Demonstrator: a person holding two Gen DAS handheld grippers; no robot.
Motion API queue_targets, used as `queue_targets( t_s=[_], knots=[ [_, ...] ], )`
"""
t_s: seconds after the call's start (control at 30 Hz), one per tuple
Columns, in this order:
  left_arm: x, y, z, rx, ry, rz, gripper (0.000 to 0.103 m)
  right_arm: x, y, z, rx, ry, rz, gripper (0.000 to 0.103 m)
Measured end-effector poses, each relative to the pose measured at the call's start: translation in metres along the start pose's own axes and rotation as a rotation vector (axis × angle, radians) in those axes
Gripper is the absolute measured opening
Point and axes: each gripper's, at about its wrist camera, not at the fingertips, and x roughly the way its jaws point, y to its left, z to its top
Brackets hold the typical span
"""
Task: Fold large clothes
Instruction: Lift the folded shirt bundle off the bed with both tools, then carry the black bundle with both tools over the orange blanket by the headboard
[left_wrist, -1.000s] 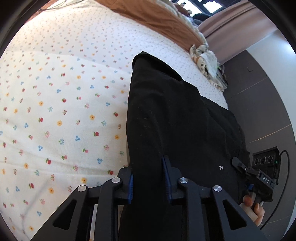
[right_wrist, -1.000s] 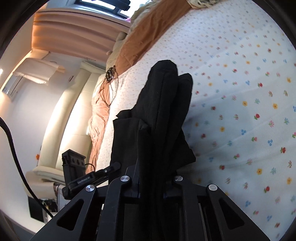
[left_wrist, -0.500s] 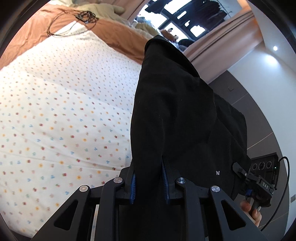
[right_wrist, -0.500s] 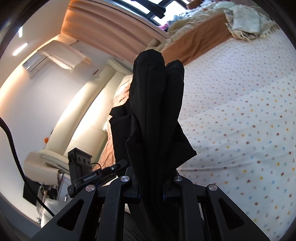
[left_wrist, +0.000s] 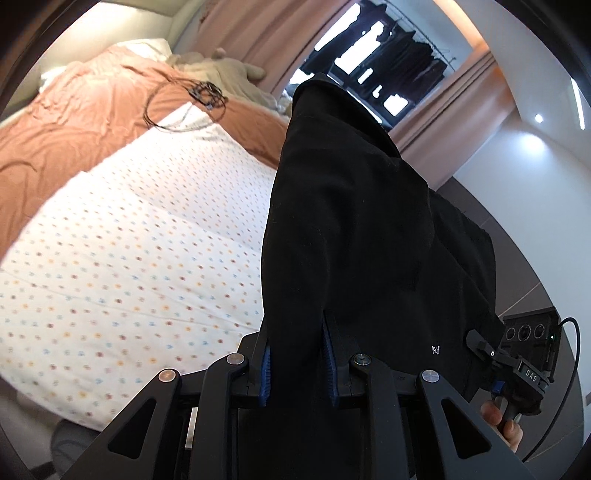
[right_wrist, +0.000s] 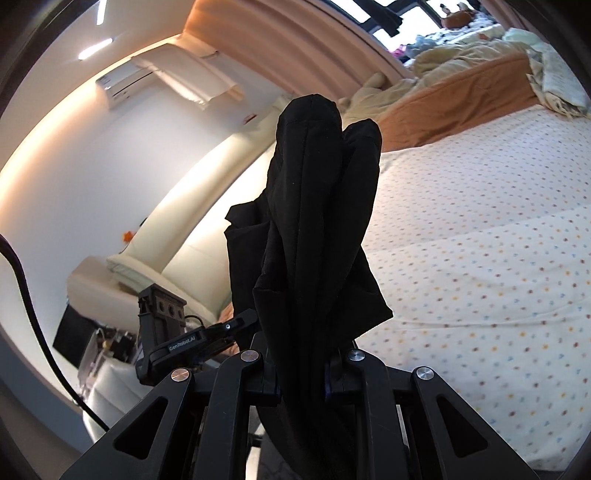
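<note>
both the left gripper (left_wrist: 297, 360) and right gripper (right_wrist: 301, 369) stay clamped on the black garment (left_wrist: 354, 236), now lifted higher off the flowered bedspread (left_wrist: 140, 251), more window showing than before.

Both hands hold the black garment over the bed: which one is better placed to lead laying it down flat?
Probably left. The left gripper holds a broad flat panel of the black garment; the right gripper pinches bunched folds.

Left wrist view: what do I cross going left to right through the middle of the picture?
Flowered bedspread → black garment held in the left claw → dark wall panel. Lower right, the right claw is also on the garment.
</note>
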Motion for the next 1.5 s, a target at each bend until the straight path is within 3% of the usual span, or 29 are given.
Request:
queue_targets(
  t_s=[0.57, 0.7, 1.07, 1.3, 1.5],
  knots=[
    [-0.209, 0.014, -0.015, 0.009, -0.218, 0.064, 0.023, 0.025, 0.155, -0.049, -0.146, 0.020, 0.161, 0.017],
    [-0.243, 0.015, -0.015, 0.011, -0.253, 0.074, 0.023, 0.031, 0.186, -0.060, -0.173, 0.032, 0.200, 0.017],
    [-0.278, 0.052, 0.015, -0.009, -0.299, 0.120, 0.023, 0.076, 0.231, -0.065, -0.210, 0.101, 0.256, 0.017],
    [-0.301, 0.092, 0.042, 0.004, -0.312, 0.136, 0.023, 0.145, 0.251, -0.063, -0.255, 0.181, 0.279, 0.017],
    [-0.310, 0.139, 0.070, -0.011, -0.326, 0.206, 0.023, 0.213, 0.260, -0.060, -0.266, 0.222, 0.329, 0.017]
  ],
)
